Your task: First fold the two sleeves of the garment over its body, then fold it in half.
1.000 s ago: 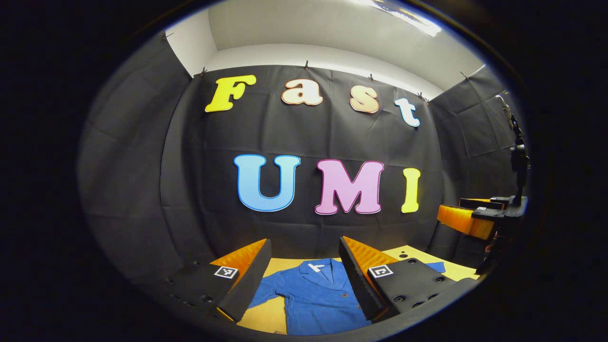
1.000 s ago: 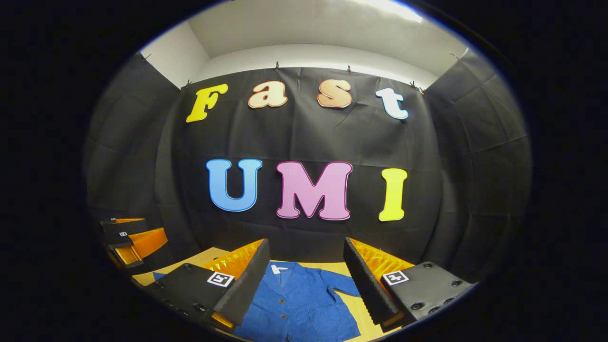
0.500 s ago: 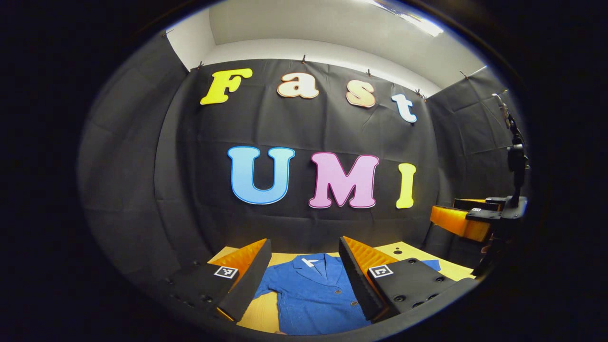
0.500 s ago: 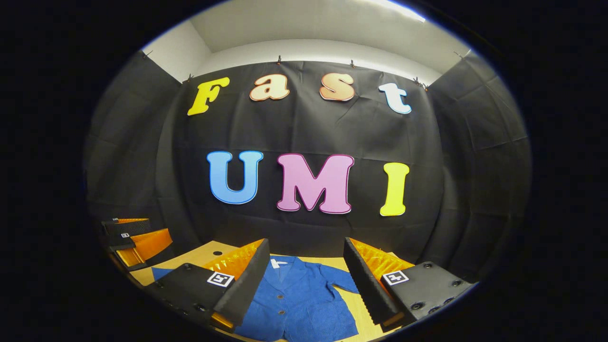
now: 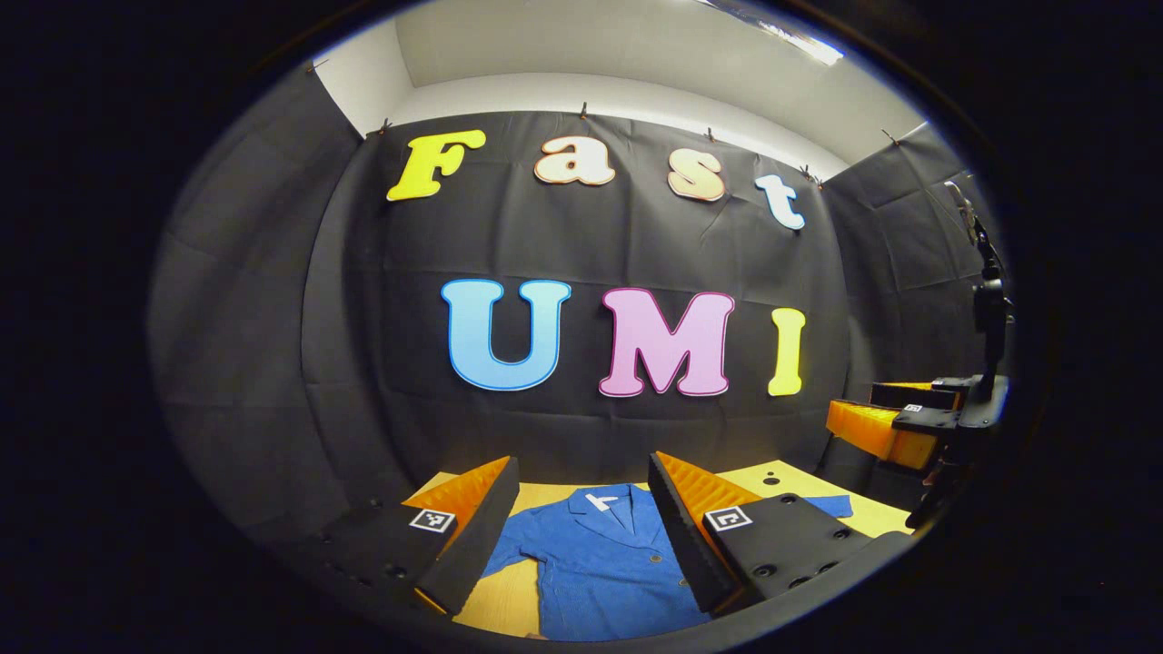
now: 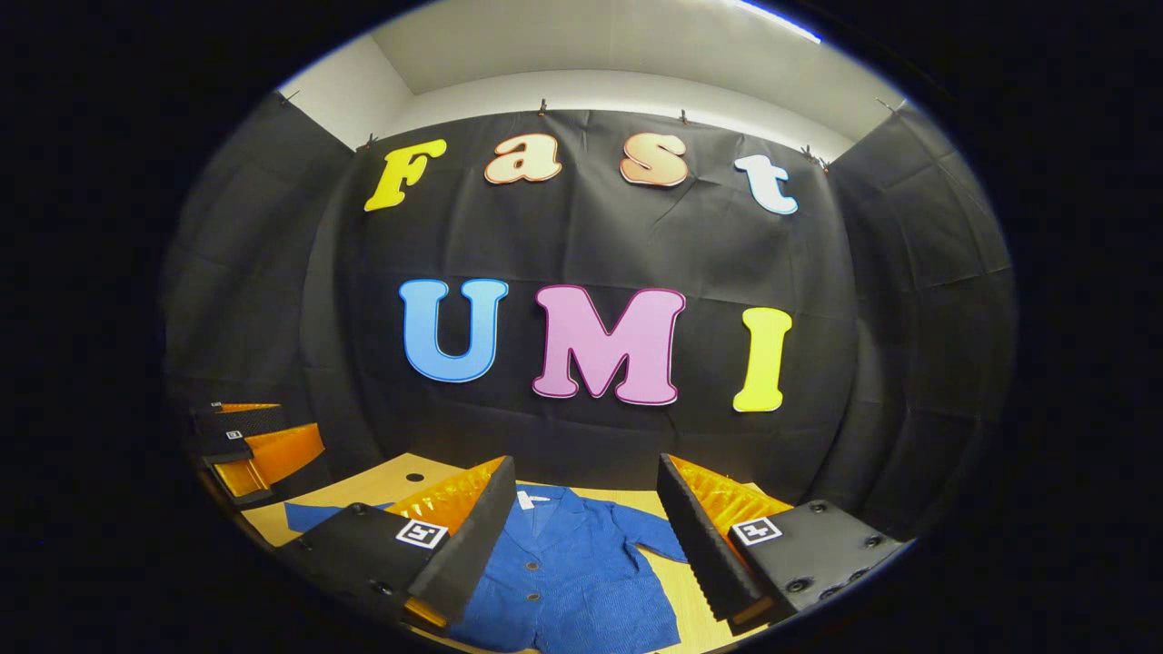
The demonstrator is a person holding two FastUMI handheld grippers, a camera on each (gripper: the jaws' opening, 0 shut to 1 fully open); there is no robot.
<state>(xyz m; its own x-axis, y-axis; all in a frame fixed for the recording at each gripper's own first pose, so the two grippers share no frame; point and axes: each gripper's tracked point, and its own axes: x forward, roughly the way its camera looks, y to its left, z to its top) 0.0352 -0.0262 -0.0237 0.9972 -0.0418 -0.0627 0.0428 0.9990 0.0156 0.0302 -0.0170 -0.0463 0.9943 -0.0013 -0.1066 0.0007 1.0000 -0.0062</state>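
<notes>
Item: blue woven button-front garment (image 5: 607,563) with lapel collar and white neck label, laid flat and face up on a pale yellow wooden table (image 5: 509,601). Collar lies at the far side, toward the black cloth booth wall (image 5: 273,363); hem runs toward the near edge. Both sleeves are spread outward to left and right, not folded over the body; one sleeve end (image 5: 831,505) shows at the right in the left gripper view, the other sleeve end (image 6: 313,516) at the left in the right gripper view.

Left gripper (image 5: 581,531): held above the near part of the garment, jaws spread wide, nothing between them, no contact with the cloth. It appears again at the left edge of the right gripper view (image 6: 250,445), well above the table.

Right gripper (image 6: 581,536): likewise above the garment's body, jaws spread wide and empty, clear of the cloth. Seen from the left gripper view (image 5: 895,422) at far right, raised off the table.
</notes>
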